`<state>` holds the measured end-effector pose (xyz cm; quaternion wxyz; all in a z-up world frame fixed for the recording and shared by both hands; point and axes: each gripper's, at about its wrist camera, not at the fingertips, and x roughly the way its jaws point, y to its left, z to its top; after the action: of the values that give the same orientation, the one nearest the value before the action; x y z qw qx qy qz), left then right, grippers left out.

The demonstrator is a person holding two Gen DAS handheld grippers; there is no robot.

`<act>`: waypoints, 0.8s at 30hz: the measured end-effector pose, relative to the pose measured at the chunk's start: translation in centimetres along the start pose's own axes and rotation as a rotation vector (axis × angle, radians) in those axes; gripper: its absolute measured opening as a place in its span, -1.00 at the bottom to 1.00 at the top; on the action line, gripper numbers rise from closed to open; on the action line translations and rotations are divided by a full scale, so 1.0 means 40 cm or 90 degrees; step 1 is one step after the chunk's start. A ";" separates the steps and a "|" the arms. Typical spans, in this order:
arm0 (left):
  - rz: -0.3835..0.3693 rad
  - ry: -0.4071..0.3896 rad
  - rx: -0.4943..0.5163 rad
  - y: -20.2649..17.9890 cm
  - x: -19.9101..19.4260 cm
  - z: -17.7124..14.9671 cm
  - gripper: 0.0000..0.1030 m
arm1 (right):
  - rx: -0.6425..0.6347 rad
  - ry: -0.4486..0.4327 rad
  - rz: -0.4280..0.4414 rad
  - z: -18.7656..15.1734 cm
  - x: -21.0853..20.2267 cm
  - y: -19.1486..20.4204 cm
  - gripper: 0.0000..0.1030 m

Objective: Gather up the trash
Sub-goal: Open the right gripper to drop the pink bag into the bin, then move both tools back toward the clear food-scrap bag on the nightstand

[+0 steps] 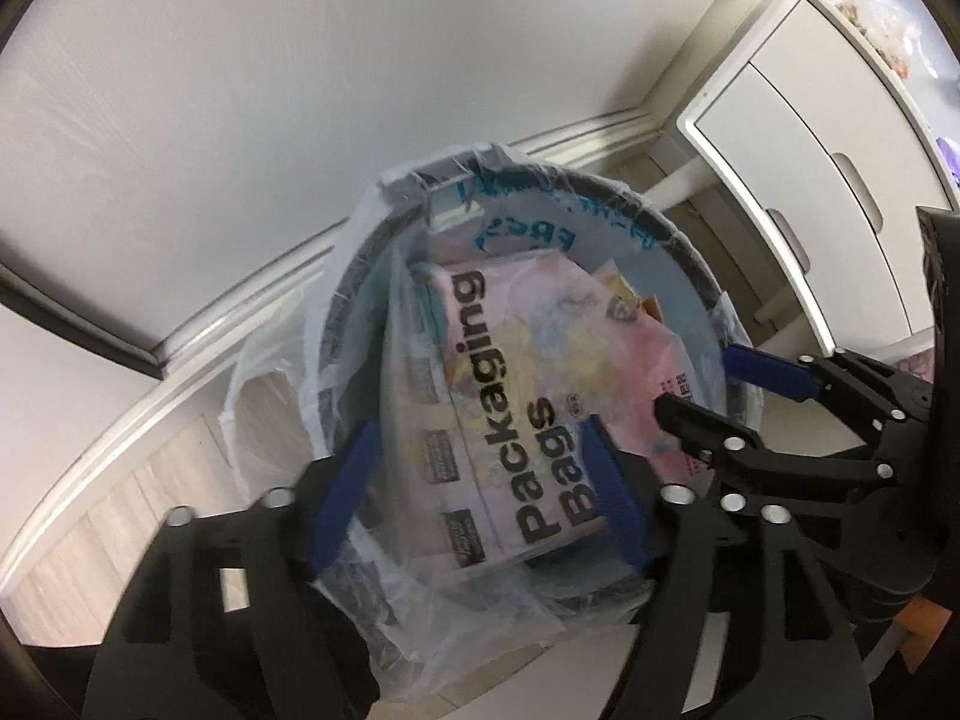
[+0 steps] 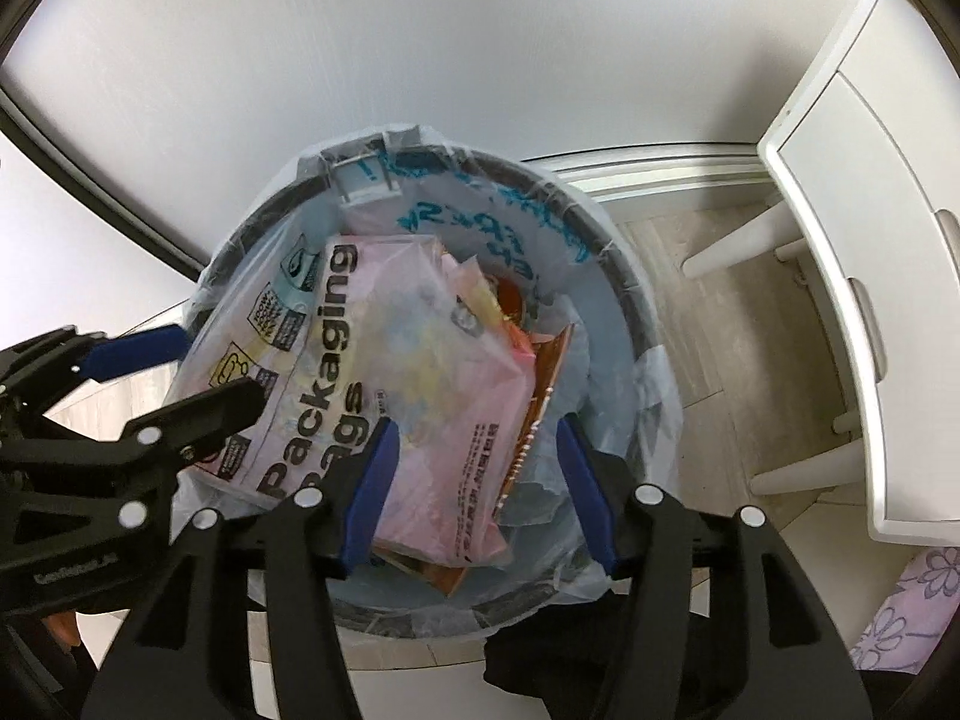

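Observation:
A round dark trash bin [image 1: 720, 300] [image 2: 630, 282] lined with a clear plastic bag [image 1: 270, 396] [image 2: 654, 384] printed in blue stands on the floor by the wall. Inside lies a pink "Packaging Bags" pack [image 1: 516, 372] [image 2: 384, 348], with orange wrappers [image 2: 540, 354] beside it. My left gripper [image 1: 480, 492] [image 2: 198, 372] hangs open over the bin's left side, the pack showing below between its blue pads, untouched. My right gripper [image 2: 477, 492] [image 1: 720, 390] is open above the bin's right side, and its pads press on nothing.
A white drawer cabinet [image 1: 798, 138] [image 2: 840, 228] on legs stands right of the bin. The white wall and baseboard [image 1: 180, 348] run behind it. A dark door frame [image 2: 90, 174] is at the left, and flowered pink fabric [image 2: 912, 606] lies at the lower right.

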<state>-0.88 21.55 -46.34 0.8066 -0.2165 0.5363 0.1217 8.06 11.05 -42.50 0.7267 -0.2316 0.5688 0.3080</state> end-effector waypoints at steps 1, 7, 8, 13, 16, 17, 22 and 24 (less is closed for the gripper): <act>0.004 -0.003 -0.001 0.002 -0.003 -0.001 0.52 | 0.002 -0.005 -0.009 -0.002 -0.006 -0.004 0.24; 0.024 -0.028 -0.025 0.026 -0.018 0.002 0.89 | 0.028 -0.027 -0.043 0.009 -0.021 -0.017 0.77; 0.028 -0.033 -0.025 0.027 -0.020 0.003 0.89 | 0.029 -0.036 -0.045 0.012 -0.029 -0.016 0.78; 0.034 -0.065 -0.017 0.023 -0.045 0.007 0.89 | 0.007 -0.089 -0.080 0.016 -0.067 -0.014 0.86; 0.035 -0.084 -0.005 0.010 -0.066 0.006 0.89 | 0.005 -0.124 -0.097 0.015 -0.106 -0.023 0.86; 0.030 -0.090 -0.001 0.004 -0.077 0.007 0.89 | 0.012 -0.139 -0.098 0.015 -0.124 -0.028 0.86; 0.009 -0.149 0.022 -0.037 -0.162 0.028 0.89 | 0.083 -0.222 -0.088 0.008 -0.217 -0.067 0.86; -0.003 -0.177 0.024 -0.050 -0.205 0.041 0.89 | 0.111 -0.265 -0.084 0.003 -0.271 -0.082 0.86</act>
<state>-1.93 20.86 -37.85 0.8775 -0.1835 0.4210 0.1383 8.69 6.83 -32.02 0.8642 -0.1361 0.4146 0.2504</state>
